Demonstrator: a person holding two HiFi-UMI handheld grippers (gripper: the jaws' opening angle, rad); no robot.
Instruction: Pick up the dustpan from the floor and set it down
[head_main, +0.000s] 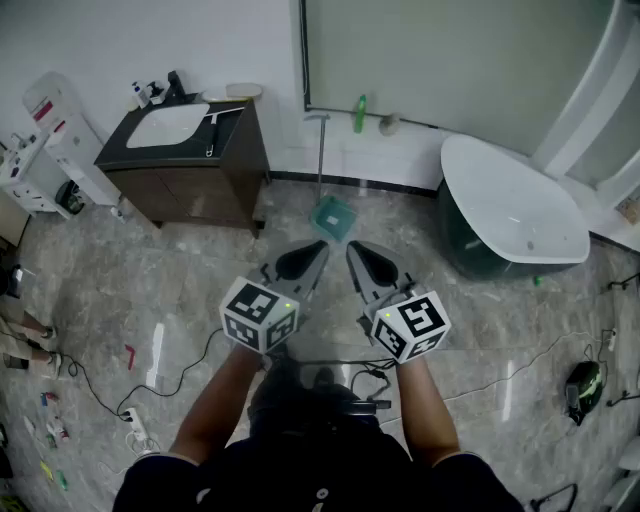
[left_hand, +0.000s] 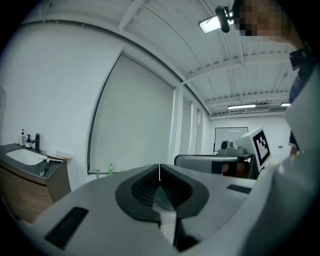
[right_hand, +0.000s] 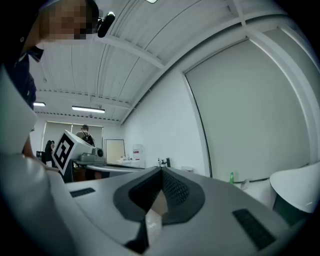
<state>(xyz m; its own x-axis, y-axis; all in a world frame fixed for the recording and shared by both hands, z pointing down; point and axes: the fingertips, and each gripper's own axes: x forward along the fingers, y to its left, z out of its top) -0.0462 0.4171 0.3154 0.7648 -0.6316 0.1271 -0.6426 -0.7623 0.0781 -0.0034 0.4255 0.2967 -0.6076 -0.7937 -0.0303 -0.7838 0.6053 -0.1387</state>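
Observation:
A teal dustpan with a long upright handle stands on the marble floor by the far wall, between the vanity and the bathtub. My left gripper and right gripper are held side by side in front of me, tips pointing toward the dustpan and a short way from it. The jaws of both are shut with nothing in them. In the left gripper view the left gripper has its dark pads meeting at the tip. The right gripper looks the same in the right gripper view.
A dark vanity cabinet with a white sink stands at the far left. A white bathtub lies at the right. A green bottle stands on the wall ledge. Cables and a power strip lie on the floor near my feet.

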